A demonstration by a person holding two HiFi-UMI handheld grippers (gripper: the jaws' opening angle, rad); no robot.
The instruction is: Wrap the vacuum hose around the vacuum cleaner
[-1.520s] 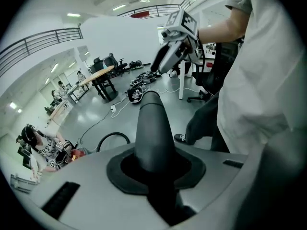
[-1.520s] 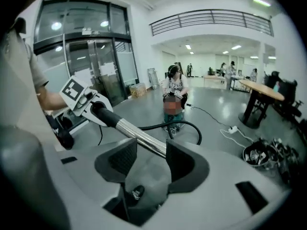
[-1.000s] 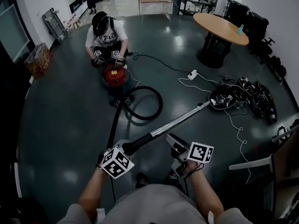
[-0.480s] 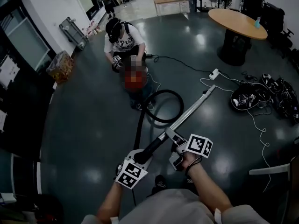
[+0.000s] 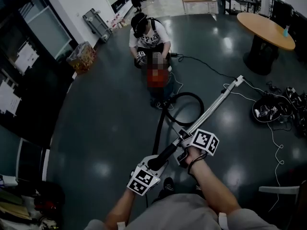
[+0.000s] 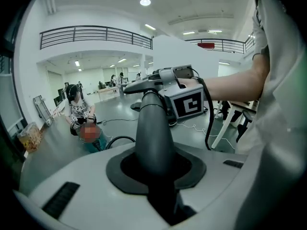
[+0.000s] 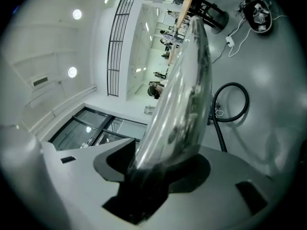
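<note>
The left gripper (image 5: pixel 154 166) is clamped on the stiff dark handle (image 6: pixel 151 128). Just beyond, the right gripper (image 5: pixel 182 140) has just been opening its jaws. They stand wide around the smooth, probably slippery metal tube (image 5: pixel 211 108) without pinching it. Farther off, the limp black hose (image 5: pixel 159 128) loops on the floor (image 5: pixel 96 128) beside the vacuum cleaner (image 5: pixel 158 83). It looks light and is best gathered near that loop.
</note>
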